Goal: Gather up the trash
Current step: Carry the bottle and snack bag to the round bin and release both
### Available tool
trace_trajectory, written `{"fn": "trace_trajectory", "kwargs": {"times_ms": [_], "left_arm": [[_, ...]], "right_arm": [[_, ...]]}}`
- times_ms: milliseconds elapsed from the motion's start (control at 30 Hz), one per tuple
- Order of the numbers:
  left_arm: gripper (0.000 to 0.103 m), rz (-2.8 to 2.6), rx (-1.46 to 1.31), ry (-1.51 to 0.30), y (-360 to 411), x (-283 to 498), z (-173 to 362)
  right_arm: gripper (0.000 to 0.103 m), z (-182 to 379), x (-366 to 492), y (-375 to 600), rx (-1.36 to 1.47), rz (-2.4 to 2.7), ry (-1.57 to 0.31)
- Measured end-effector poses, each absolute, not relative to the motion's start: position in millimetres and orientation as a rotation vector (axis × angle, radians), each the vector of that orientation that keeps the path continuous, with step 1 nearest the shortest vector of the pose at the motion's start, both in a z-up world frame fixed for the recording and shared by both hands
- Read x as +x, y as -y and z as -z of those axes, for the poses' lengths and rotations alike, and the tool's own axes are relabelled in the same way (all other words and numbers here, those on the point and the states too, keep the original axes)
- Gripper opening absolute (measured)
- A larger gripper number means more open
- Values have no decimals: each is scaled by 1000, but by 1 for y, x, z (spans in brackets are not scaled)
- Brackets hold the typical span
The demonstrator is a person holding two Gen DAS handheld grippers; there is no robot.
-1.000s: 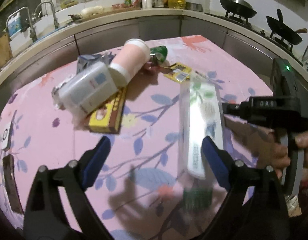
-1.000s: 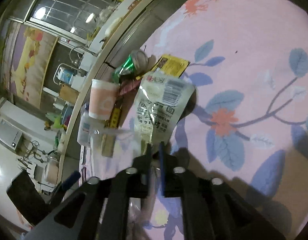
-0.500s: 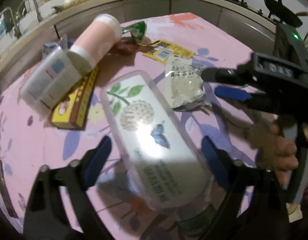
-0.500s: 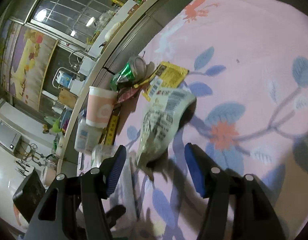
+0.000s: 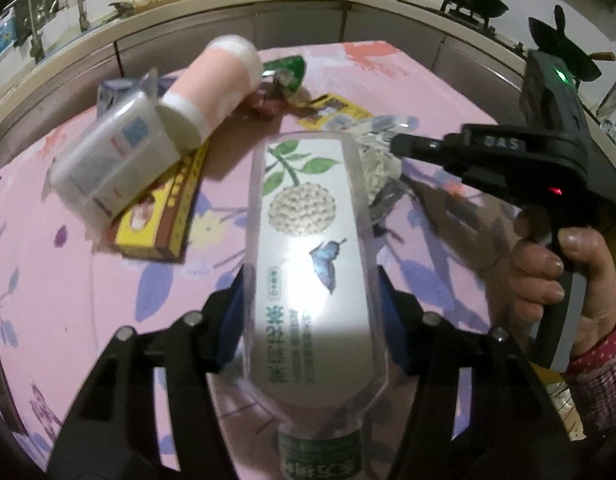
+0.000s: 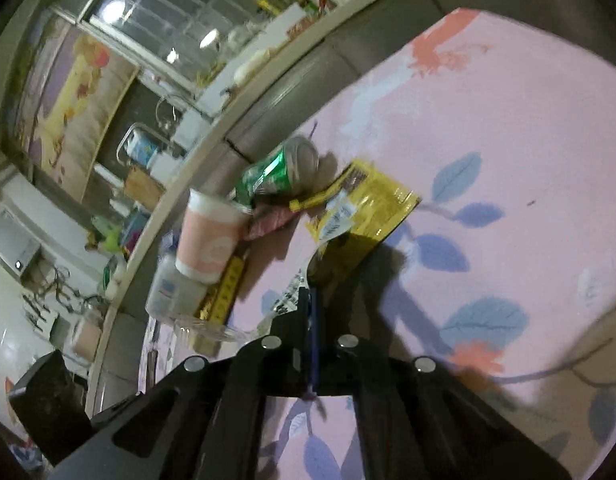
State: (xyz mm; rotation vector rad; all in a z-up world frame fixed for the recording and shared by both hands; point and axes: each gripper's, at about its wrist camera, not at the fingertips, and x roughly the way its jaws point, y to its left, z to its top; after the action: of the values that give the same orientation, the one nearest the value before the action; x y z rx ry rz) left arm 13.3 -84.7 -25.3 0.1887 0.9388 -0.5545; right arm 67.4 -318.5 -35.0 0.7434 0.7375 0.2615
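Both claws grip: left (image 5: 312, 312) bottle (image 5: 312, 248), right (image 6: 310, 308) wrapper (image 6: 286, 300).

The left wrist view looks forward and down from close above the pink flower-printed tablecloth (image 5: 68, 264), facing the curved grey kitchen counter (image 5: 188, 28) with the stove at far right. The right wrist view sits low and rolled sideways, facing the window side. Both share the pink paper cup (image 5: 212, 88) (image 6: 208, 240), crushed green can (image 5: 286, 70) (image 6: 276, 172) and yellow foil wrapper (image 5: 332, 110) (image 6: 364, 208).
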Motion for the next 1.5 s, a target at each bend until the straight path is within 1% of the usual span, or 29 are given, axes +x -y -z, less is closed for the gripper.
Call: {"fn": "trace_trajectory", "kwargs": {"times_ms": [233,367,467,567,700,800,967,1000,1033,1067,1133,1200,1233,1267,1333,1500], "left_arm": [[57,638,218,-908,126,23,5],[57,739,269,-868,180,26,-15],[57,846,305,-842,237,27,-28],[57,972,331,-839,310,26,-36],[57,1094,376,-870,401,25,-34],[58,1172,431,-939,464,20,-21],[61,1165,561,-1048,521,19,17],[71,1153,578,-1079,529,21,25],[76,1136,581,-1087,532,22,27],[76,1119,578,-1087,533,24,29],[76,1108,565,-1084,533,25,28],[76,1108,552,-1072,530,25,22],[76,1111,541,-1050,526,24,15],[76,1115,535,-1035,522,23,11],[78,1120,528,-1017,517,23,3],[78,1113,467,-968,496,28,-19]], "right_arm": [[0,12,39,366,775,-187,-632],[0,-6,11,409,765,-78,-538],[0,-16,-21,452,747,49,-461],[0,-18,-61,502,752,200,-409],[0,-7,-94,548,765,348,-404],[0,9,-109,572,779,425,-427],[0,39,-110,592,843,476,-457],[0,42,-110,595,862,475,-453],[0,47,-110,599,887,473,-449],[2,52,-109,600,916,471,-440],[12,55,-105,604,939,476,-427],[40,56,-109,604,953,483,-409],[45,55,-109,602,955,491,-397],[46,52,-110,602,951,497,-387],[46,47,-114,599,934,503,-376],[46,28,-120,586,919,490,-342]]}}
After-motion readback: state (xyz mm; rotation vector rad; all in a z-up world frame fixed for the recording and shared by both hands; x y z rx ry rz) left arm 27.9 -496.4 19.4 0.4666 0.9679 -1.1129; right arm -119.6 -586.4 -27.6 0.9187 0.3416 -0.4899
